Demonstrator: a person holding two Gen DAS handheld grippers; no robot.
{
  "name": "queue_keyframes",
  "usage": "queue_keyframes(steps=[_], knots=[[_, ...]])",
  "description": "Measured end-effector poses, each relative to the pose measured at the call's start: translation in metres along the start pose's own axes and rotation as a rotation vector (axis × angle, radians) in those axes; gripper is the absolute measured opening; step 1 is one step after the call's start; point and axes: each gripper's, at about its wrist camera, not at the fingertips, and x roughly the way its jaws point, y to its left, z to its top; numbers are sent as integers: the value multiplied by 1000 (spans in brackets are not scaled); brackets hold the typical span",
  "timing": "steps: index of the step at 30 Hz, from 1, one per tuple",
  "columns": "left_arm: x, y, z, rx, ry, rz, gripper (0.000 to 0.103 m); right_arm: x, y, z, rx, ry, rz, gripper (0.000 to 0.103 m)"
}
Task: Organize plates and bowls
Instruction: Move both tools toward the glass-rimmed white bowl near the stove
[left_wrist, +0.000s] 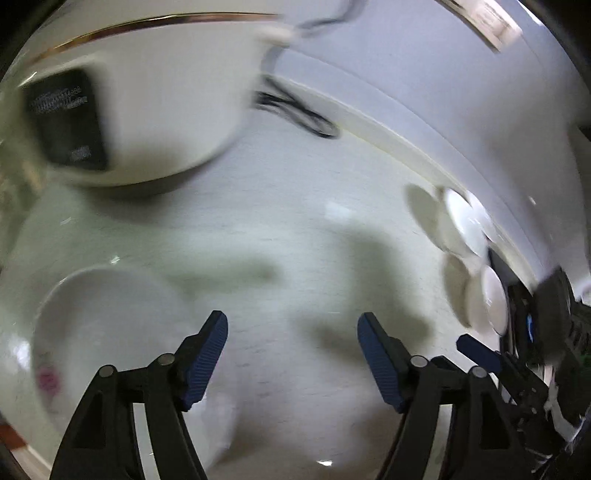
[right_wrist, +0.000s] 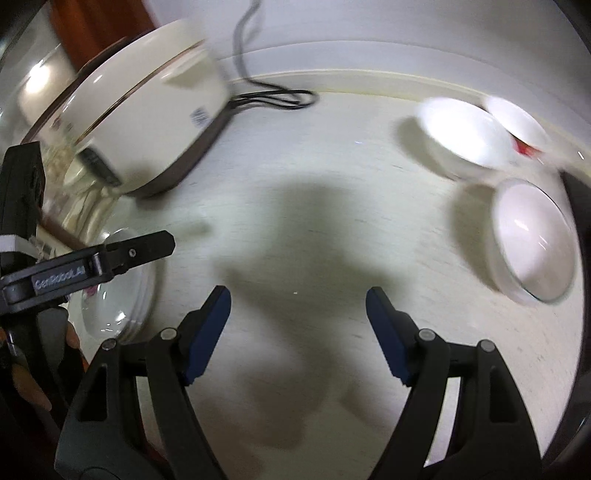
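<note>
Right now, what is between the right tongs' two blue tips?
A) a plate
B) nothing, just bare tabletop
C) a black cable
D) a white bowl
B: the right tongs stand open over bare tabletop; the white bowls sit off to the side.

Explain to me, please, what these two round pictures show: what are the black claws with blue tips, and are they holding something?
No robot: a person holds two hand grippers, each with a wide-angle camera looking along its fingers. One picture comes from the left gripper, the other from the right gripper. Both stand open over the pale countertop, holding nothing. On the counter: a cream electric cooker with its cord, a stack of plates at the left, and three white bowls at the right. Blur hides finer detail.
</note>
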Motion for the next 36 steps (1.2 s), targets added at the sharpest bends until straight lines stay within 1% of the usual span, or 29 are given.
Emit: queue_keyframes(steps=[2,6,8,11,14,16,20,25,29,31,33,36], knots=[[12,-22,3,38,41,-43,74,-8,-23,-4,57,0,-17,78],[25,-62,7,128,56,-82,74,-24,-66,-14,165,-10,-52,78],[30,-78,10,157,68,-99,74,-33,-89,-20,230,-22,-72,78],[46,-111,13,210,117,-136,74,-45,-119,-28,327,-42,-96,78],[61,-134,16,218,180,-178,74,-57,-148,-35,418,-65,-128,78],[74,-152,18,218,221,-211,74,-63,-163,-38,469,-80,-135,78],[84,-180,22,233,251,-242,74,-74,-186,-42,531,-106,-154,78],[95,-203,27,265,271,-251,74,-76,-202,-43,591,-118,-156,78],[109,-211,30,277,284,-232,74,-72,-211,-37,625,-119,-151,78],[118,-212,32,266,296,-223,74,-69,-214,-33,639,-115,-143,78],[126,-211,34,249,310,-214,74,-61,-215,-26,641,-105,-133,78],[135,-215,36,251,312,-207,74,-50,-216,-18,640,-89,-124,78]])
